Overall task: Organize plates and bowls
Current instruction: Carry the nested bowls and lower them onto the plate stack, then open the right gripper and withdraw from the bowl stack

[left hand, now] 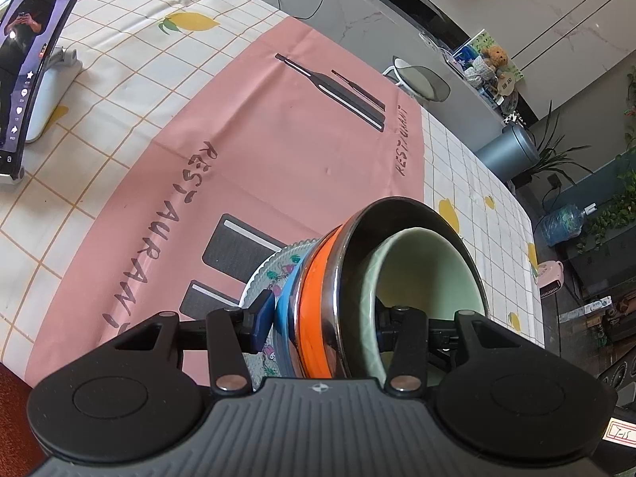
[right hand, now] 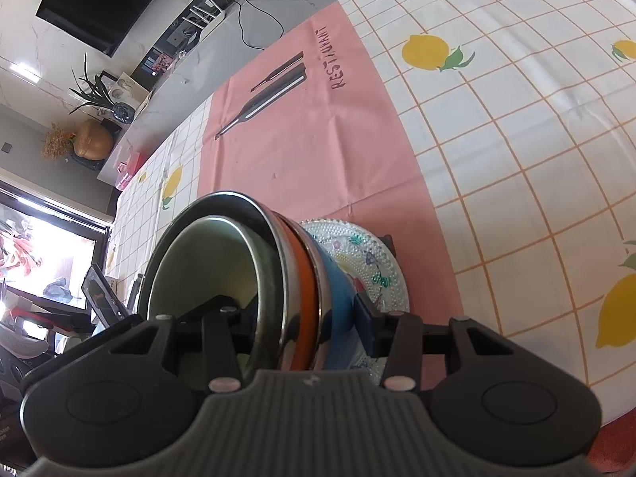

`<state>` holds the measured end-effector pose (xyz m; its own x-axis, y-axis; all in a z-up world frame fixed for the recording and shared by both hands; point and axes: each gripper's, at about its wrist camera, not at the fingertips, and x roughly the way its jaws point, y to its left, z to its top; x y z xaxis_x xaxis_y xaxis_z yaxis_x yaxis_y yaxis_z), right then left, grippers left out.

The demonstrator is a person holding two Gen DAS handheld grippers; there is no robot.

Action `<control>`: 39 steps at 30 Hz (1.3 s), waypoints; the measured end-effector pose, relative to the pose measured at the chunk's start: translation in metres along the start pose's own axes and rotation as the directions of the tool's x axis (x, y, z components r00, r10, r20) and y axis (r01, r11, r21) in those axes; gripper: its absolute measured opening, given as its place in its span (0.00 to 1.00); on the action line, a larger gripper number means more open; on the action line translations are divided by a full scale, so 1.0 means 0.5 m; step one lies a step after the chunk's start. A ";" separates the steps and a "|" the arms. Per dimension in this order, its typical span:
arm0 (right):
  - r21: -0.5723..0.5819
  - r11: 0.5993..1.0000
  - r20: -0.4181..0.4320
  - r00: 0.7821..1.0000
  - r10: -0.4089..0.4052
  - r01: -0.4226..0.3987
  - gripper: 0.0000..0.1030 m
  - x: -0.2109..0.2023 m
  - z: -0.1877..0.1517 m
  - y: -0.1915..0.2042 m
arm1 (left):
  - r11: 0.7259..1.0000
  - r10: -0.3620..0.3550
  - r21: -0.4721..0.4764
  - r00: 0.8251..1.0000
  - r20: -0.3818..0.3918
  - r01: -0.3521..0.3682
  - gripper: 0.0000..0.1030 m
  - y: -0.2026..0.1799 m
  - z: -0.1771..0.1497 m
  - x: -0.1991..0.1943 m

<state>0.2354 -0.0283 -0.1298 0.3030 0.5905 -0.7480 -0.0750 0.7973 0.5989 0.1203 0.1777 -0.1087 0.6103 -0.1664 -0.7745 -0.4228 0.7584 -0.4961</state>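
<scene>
Item: nested stack, patterned glass plate (left hand: 260, 278), blue bowl (left hand: 284, 314), orange-banded steel bowl (left hand: 318, 302), pale green bowl (left hand: 421, 274), carried on edge above the pink placemat (left hand: 278, 151). Left gripper (left hand: 324, 326) and right gripper (right hand: 302, 326) each clamp the stack across its rims from opposite sides. Risk: uneven squeeze or tilt between the grippers could let the green bowl slide out, or the plate slip from the outer pad.

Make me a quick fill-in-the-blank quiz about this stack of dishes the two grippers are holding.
1. The innermost pale green ceramic bowl sits inside a bowl with a shiny ____ rim.
2. Next to the orange band comes a bowl coloured ____.
3. At the bottom of the stack is a beaded glass plate with a ____ pattern.
4. The pink placemat carries the printed word ____.

Missing words: metal; blue; floral; RESTAURANT
</scene>
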 end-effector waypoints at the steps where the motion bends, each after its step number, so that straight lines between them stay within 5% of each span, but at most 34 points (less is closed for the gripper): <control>1: -0.001 1.000 0.000 1.000 -0.001 0.001 0.45 0.000 0.000 0.001 | 1.000 0.005 0.005 1.000 0.000 -0.005 0.50 -0.002 0.000 0.000; 5: 0.000 1.000 -0.004 1.000 0.002 -0.002 0.49 0.000 0.000 0.002 | 1.000 0.018 0.023 1.000 0.012 -0.018 0.50 -0.009 0.003 -0.003; 7: 0.003 1.000 0.001 1.000 0.002 -0.002 0.60 -0.004 0.000 0.001 | 0.999 0.023 0.030 0.999 0.035 -0.024 0.61 -0.012 0.004 -0.010; 11: -0.017 1.000 0.033 0.999 -0.017 0.017 0.67 -0.024 -0.002 0.002 | 0.998 0.030 0.055 0.997 0.065 -0.034 0.66 -0.027 0.003 -0.027; 26: -0.001 1.000 0.129 0.992 0.007 -0.007 0.75 -0.136 -0.033 -0.018 | 0.978 0.032 0.193 0.972 0.233 -0.079 0.68 -0.094 -0.045 -0.130; 30: -0.031 0.999 0.186 0.982 0.019 -0.013 0.77 -0.184 -0.048 -0.012 | 0.958 -0.025 0.279 0.953 0.303 -0.064 0.68 -0.134 -0.074 -0.177; 39: -0.202 0.979 0.373 0.926 0.064 0.014 0.88 -0.333 -0.096 0.028 | 0.866 -0.157 0.489 0.870 0.467 -0.107 0.69 -0.212 -0.160 -0.270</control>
<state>0.1386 -0.1094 -0.0108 0.6300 0.5509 -0.5474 -0.2612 0.8141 0.5187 0.0292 0.0695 0.0172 0.9102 0.0305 -0.4130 -0.1032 0.9826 -0.1547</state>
